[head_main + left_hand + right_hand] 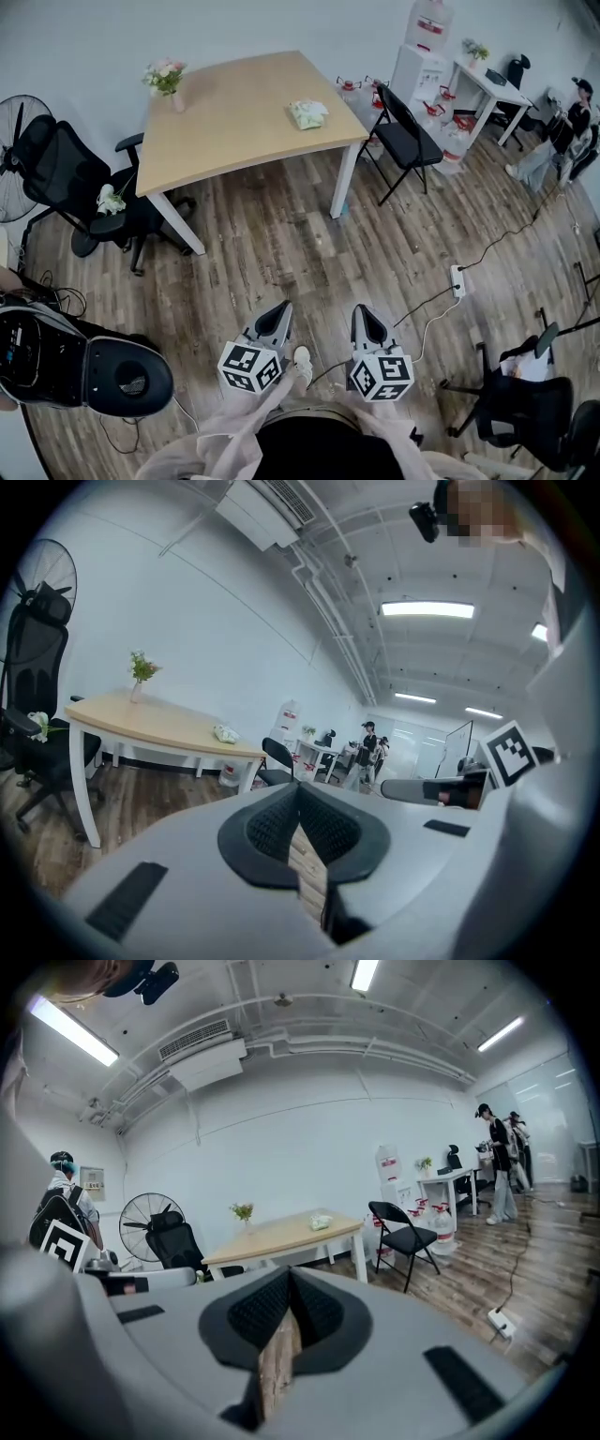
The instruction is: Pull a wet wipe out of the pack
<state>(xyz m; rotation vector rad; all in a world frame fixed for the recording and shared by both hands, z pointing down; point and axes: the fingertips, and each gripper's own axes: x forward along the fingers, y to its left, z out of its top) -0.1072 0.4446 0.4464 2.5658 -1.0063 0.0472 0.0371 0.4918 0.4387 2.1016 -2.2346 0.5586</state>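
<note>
Your left gripper (277,314) and right gripper (367,319) sit side by side at the bottom centre of the head view, over the wooden floor (309,244), both pointing up the frame. Each gripper's own view shows its jaws pressed together at the tips. Nothing is between them, and only floor shows through the slit behind the pads. Both are clenched, empty and touching nothing.

The wet wipe pack (308,114) lies well apart from them in the upper centre of the frame, on the wooden table (234,131) near its right-hand edge. A flower vase (167,82) stands toward the table's left end.

The pack looks like a soft, pale film pouch, so expect it to be light and crumply, and likely to slide or lift when you tug. You'd probably pin its body flat with one gripper and pinch the wipe at the top opening with the other. The sheet should be limp, damp and thin, so take a full fold. Whether a wipe already sticks out is too small to tell.
</note>
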